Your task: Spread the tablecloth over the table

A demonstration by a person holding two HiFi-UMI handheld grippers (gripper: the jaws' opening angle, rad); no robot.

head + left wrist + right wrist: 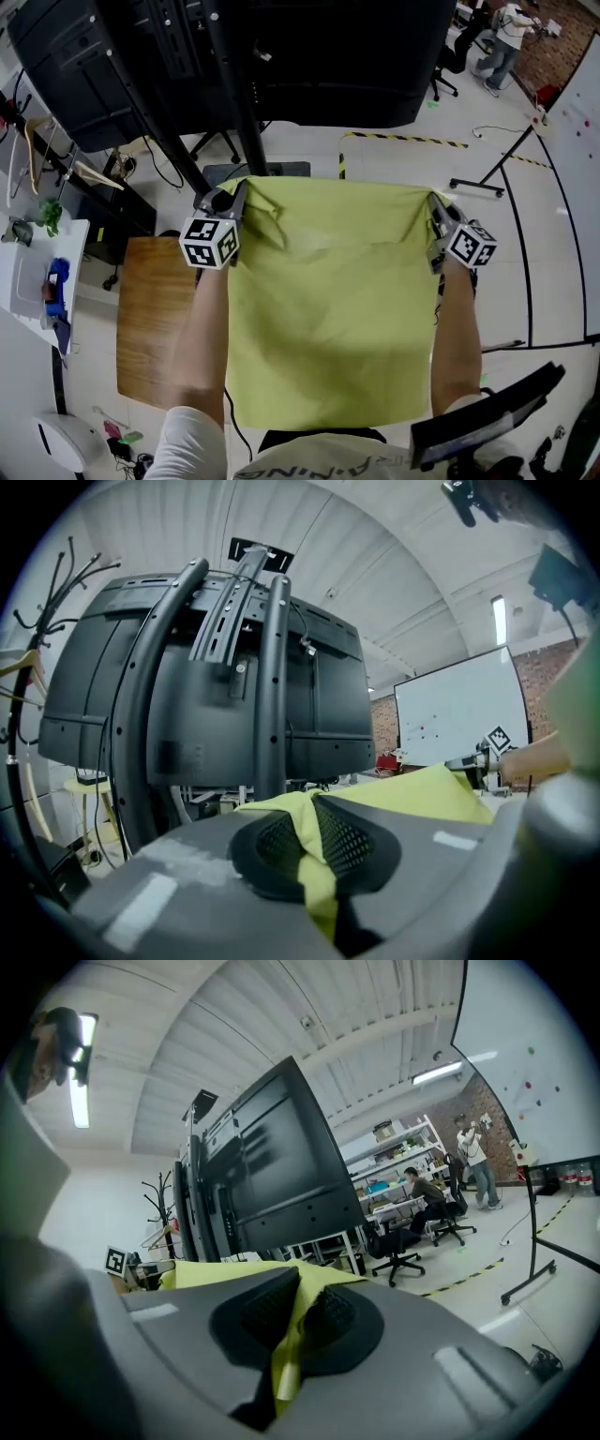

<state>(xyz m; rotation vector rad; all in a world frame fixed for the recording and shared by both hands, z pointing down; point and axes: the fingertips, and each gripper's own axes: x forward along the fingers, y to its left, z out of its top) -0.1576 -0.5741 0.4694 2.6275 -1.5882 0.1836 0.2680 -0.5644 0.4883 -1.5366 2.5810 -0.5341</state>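
Note:
A yellow-green tablecloth (328, 300) hangs spread between my two grippers and covers most of the wooden table (150, 319), of which only the left part shows. My left gripper (232, 199) is shut on the cloth's far left corner (305, 841). My right gripper (433, 208) is shut on the far right corner (286, 1340). In both gripper views the cloth is pinched between the dark ribbed pads (352, 841) (267, 1312). The near edge of the cloth lies by my body.
A large black screen on a wheeled stand (244, 56) rises just beyond the cloth. A white side table (28, 272) with a blue object stands at the left. A whiteboard (577, 187) stands on the right. People are working far off (473, 1162).

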